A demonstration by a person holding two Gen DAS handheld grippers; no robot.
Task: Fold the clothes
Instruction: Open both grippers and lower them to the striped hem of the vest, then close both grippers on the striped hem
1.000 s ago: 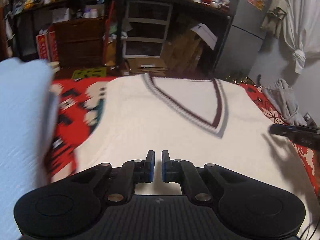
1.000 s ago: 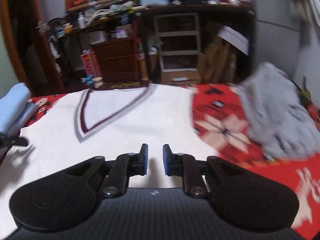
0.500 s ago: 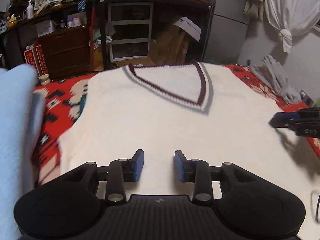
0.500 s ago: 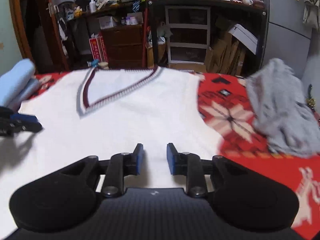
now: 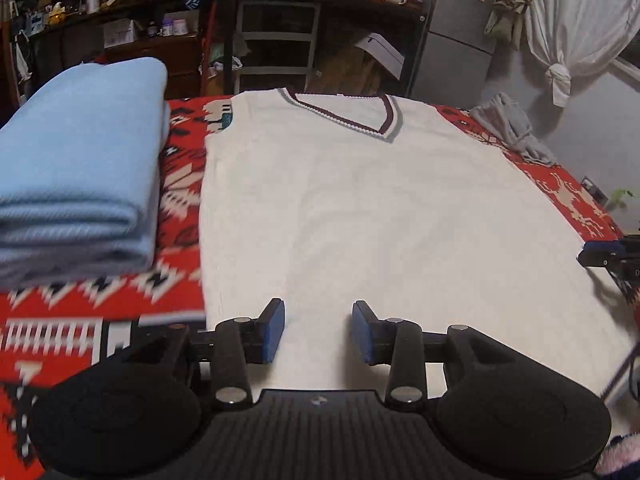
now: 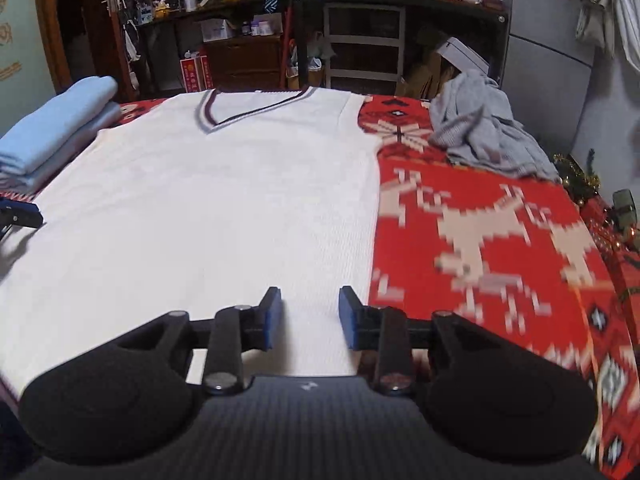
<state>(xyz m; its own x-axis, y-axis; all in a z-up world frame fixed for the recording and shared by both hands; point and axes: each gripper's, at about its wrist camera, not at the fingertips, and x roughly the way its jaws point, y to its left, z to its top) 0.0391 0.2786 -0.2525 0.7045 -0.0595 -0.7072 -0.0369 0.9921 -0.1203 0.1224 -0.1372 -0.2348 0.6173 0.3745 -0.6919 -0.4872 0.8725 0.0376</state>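
Note:
A white knitted V-neck vest [image 5: 360, 208] [image 6: 208, 200] with a maroon and grey collar lies flat on the red patterned blanket [image 5: 100, 308] [image 6: 500, 240]. My left gripper [image 5: 319, 330] hovers over the vest's near left part; its jaws are opening and nothing is between the blue pads. Over the vest's near right edge, my right gripper [image 6: 307, 318] is likewise opening with nothing between its pads. Each gripper's tip shows at the far side of the other view, the right gripper [image 5: 608, 258] and the left gripper [image 6: 20, 216].
A folded light-blue garment [image 5: 76, 168] [image 6: 52, 132] lies left of the vest. A crumpled grey garment [image 6: 488, 132] [image 5: 512, 128] lies at the far right of the blanket. Cluttered shelves [image 6: 360, 40] and a curtain [image 5: 568, 28] stand beyond the bed.
Both grippers pulled back toward the vest's near hem and drifted apart, left to the left side, right to the right edge. Both sets of jaws widened from nearly shut.

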